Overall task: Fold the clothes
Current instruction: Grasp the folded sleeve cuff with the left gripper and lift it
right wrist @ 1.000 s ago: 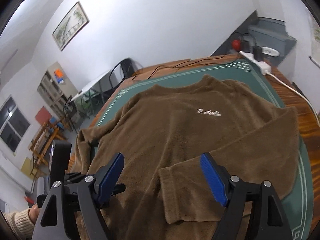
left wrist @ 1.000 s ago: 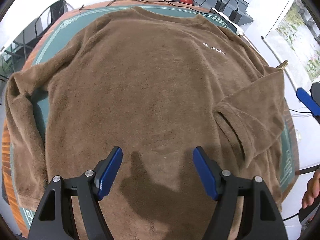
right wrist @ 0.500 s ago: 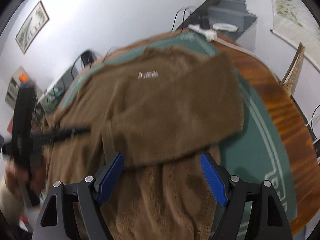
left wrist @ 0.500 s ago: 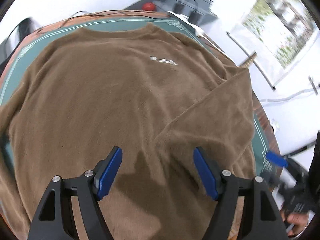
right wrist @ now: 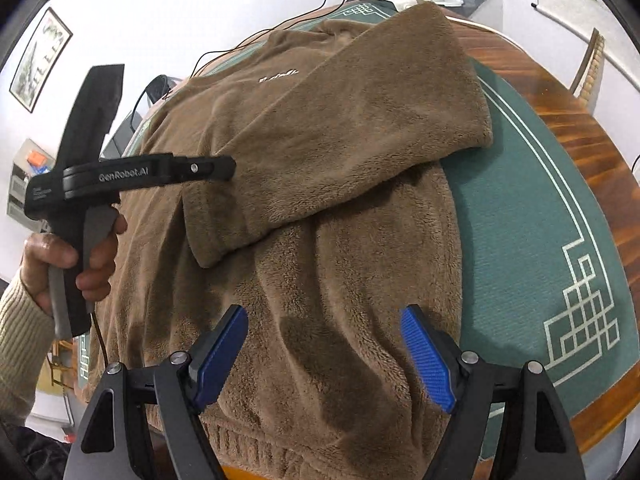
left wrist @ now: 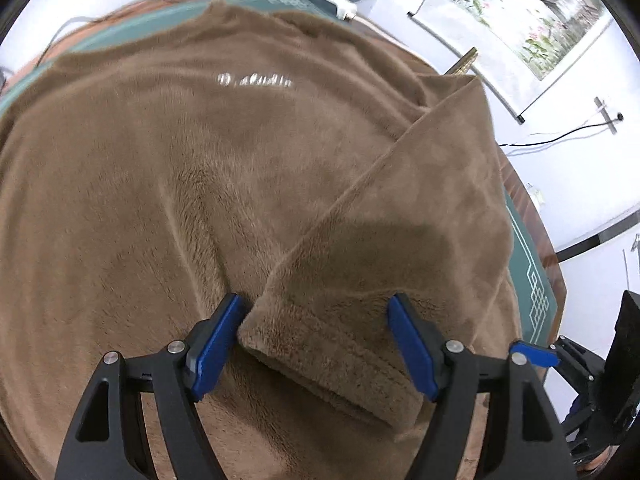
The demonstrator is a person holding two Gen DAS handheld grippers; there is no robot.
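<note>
Evidently, the left tool (left wrist: 314, 340) is held wide around the cuff (left wrist: 332, 356) of the sleeve (right wrist: 340, 128), probably to straighten it. The right tool (right wrist: 324, 356) is kept wide over the hem. The sweater (left wrist: 168, 184) is spread flat on the counter (right wrist: 560, 208) for folding.

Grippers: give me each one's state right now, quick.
Left gripper: open, its jaws either side of the cuff of the fluffy brown sweater's folded sleeve, not clamped.
Right gripper: open, holding nothing, above the sweater's hem.
</note>
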